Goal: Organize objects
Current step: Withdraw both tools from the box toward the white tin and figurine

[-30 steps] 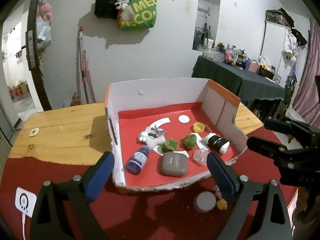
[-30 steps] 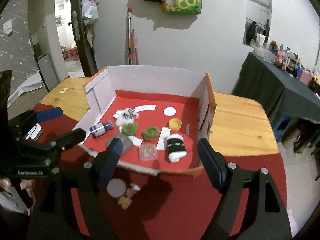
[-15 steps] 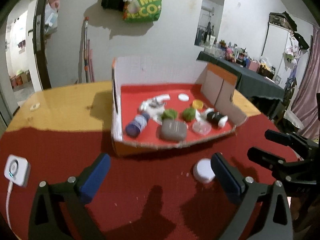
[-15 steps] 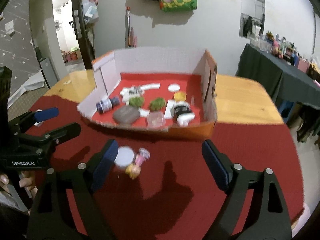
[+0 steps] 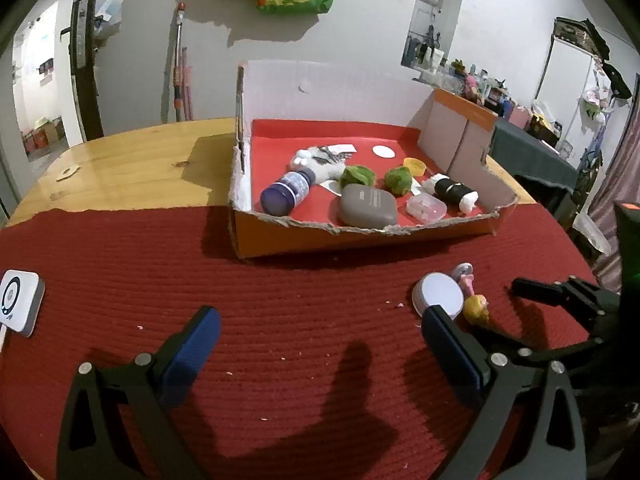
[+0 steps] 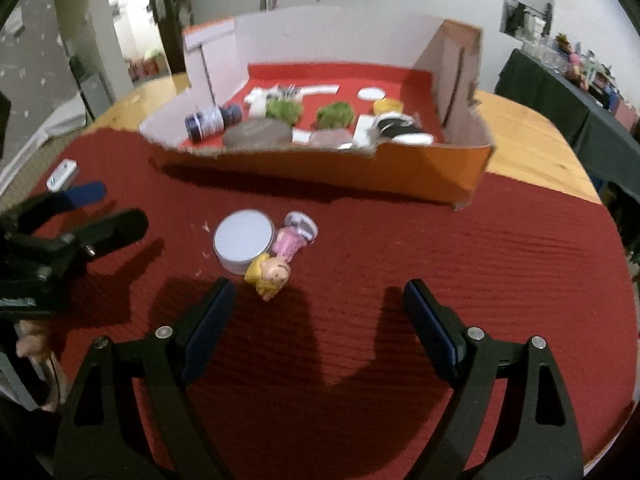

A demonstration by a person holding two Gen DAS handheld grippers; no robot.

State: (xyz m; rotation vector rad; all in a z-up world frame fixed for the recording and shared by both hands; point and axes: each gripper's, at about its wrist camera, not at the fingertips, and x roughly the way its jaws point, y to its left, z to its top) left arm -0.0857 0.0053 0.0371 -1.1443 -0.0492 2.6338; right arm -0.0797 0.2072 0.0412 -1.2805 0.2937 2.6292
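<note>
Both your grippers have dropped low over the red woven mat (image 5: 280, 300), so the tray (image 5: 360, 236) now sits up at 12 o'clock rather than beneath you. That puts the two strays in reach. Your right gripper (image 6: 316, 320) stands open and empty, its jaws having widened earlier in the last second; the glossy plastic doll (image 6: 276, 264) lies at its 11 o'clock, touching the flat round tin (image 6: 244, 238). Your left gripper (image 5: 320, 340) is spread wide, empty, with the tin just past its right fingertip at 2 o'clock. The torn cardboard tray holds a bottle (image 5: 286, 194), fuzzy green pom-poms (image 5: 358, 176) and a smooth grey case (image 5: 368, 211).
</note>
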